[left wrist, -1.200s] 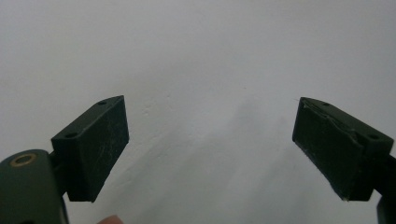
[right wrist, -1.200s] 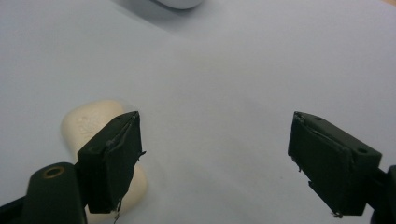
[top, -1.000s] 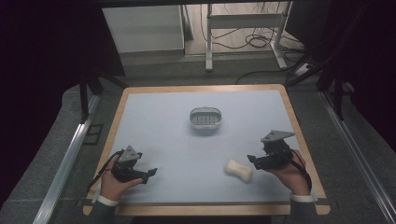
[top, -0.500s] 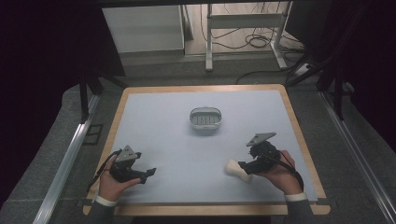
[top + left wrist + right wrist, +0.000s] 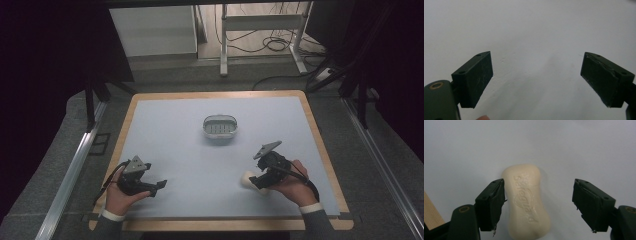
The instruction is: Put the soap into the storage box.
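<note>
The right tool (image 5: 539, 205) is spread wide, its 2 jaws straddling a cream soap bar (image 5: 527, 202); the jaw at 9 o'clock sits just beside the bar's edge, the jaw at 3 o'clock stands apart from it. The bar lies flat on the desk (image 5: 175, 135) at about 4 o'clock. A small grey dish (image 5: 220, 127) sits near the desk's centre, toward 12 o'clock of the bar. At 8 o'clock, the left tool (image 5: 156, 186) is spread too, holding nothing.

We read one word, "Safeguard", pressed into the cream soap bar (image 5: 527, 202) at lower centre of the right gripper view.
</note>
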Demonstrator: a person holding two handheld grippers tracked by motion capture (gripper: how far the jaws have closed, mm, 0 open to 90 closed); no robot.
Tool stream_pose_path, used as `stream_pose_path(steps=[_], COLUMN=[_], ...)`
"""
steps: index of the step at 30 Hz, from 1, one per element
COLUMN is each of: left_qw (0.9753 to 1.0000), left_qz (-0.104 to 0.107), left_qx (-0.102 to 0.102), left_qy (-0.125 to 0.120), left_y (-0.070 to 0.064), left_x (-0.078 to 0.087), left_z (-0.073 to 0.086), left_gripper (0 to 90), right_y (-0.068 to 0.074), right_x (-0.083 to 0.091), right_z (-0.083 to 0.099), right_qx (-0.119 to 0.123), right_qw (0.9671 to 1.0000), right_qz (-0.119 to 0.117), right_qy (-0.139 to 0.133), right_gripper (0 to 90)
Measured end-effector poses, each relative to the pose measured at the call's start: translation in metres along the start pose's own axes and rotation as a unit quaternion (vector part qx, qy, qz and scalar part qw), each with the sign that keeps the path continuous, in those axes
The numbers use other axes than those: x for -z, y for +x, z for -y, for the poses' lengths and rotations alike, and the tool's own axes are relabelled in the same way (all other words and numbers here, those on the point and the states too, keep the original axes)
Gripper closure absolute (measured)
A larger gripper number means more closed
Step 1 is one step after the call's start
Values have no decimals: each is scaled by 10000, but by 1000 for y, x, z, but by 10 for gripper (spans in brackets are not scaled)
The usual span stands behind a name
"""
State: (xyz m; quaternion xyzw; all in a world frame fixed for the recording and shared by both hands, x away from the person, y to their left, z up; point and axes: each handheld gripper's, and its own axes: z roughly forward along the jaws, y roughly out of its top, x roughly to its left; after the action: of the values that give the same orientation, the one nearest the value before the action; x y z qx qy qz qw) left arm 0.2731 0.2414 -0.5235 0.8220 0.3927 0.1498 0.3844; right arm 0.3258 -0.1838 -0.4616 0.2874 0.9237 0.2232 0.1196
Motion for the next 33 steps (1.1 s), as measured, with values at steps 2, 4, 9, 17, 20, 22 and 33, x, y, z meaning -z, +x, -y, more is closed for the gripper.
stream_pose_path(steps=[2,4,9,17,20,22,33], left_qw=[10000,10000,10000,10000,10000,10000,10000], left_qz=[5,-8,-10,-11,-15,-16,-34], left_qx=[5,-3,-4,-8,-13,-15,-36], left_qy=[-10,-2,-4,7,16,18,40], left_y=[0,0,1,0,1,0,0], left_x=[0,0,1,1,0,0,-1], left_z=[0,0,0,0,0,0,0], left_gripper=[112,112,112,112,112,112,111], right_y=[2,4,6,6,5,6,7], right_x=[-4,-11,-19,-33,-37,-39,-34], right_z=[-1,-2,-1,-2,-2,-2,-8], right_qx=[37,80,145,250,307,325,366], right_qw=[9999,9994,9980,9943,9933,9924,9920], right_qz=[-73,-164,-221,-224,-227,-303,-195], right_qy=[120,285,577,1008,1095,1145,1189], right_gripper=[277,294,321,352,377,463,495])
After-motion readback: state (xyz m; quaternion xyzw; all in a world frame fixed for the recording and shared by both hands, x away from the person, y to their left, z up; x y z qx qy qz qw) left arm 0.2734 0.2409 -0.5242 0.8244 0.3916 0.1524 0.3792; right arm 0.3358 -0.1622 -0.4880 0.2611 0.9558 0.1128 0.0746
